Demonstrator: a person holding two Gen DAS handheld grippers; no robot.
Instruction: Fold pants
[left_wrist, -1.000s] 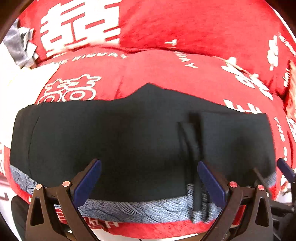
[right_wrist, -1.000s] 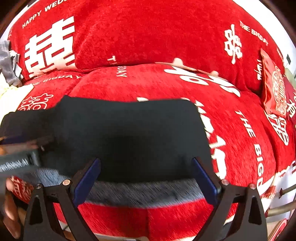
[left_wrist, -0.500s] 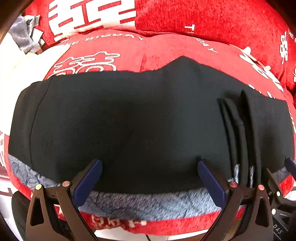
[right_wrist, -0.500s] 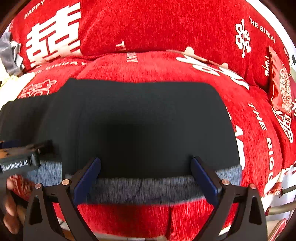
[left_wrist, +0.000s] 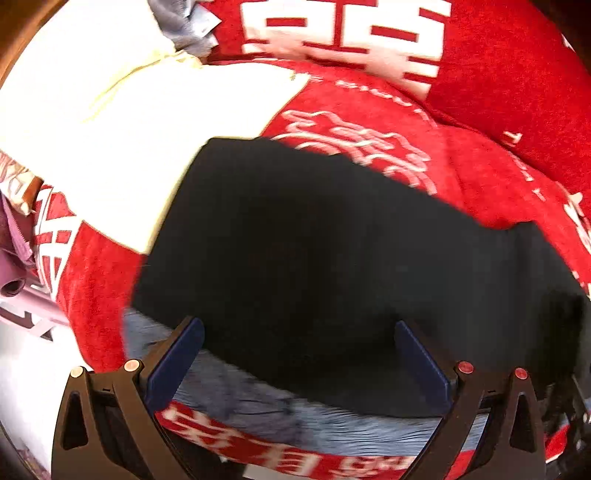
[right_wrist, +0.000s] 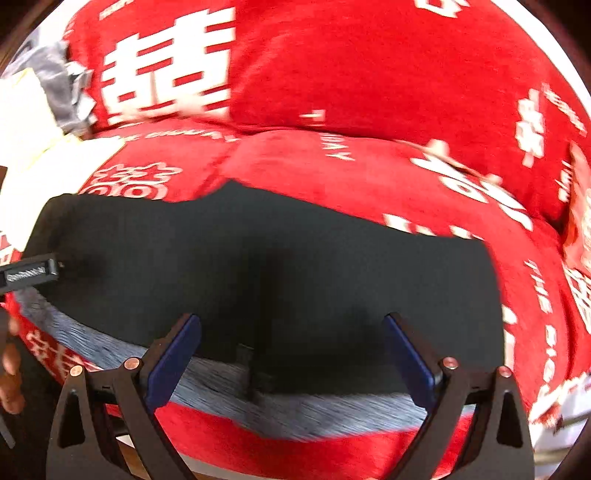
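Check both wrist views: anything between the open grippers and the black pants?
Nothing visible. The black pants lie flat on the red sofa cover, directly ahead of the open left gripper and right gripper. The white cloth sits off to the side.

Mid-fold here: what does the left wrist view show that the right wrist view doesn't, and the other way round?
Only the left wrist view shows the purple items at the far left edge, and far more of the cream-white cloth.

Only the right wrist view shows the red printed packet at the right edge, the left gripper's labelled black body beside the black pants, and part of a hand.

Both share the pants with their grey waistband, the red wedding-print sofa cover, and open fingers holding nothing.
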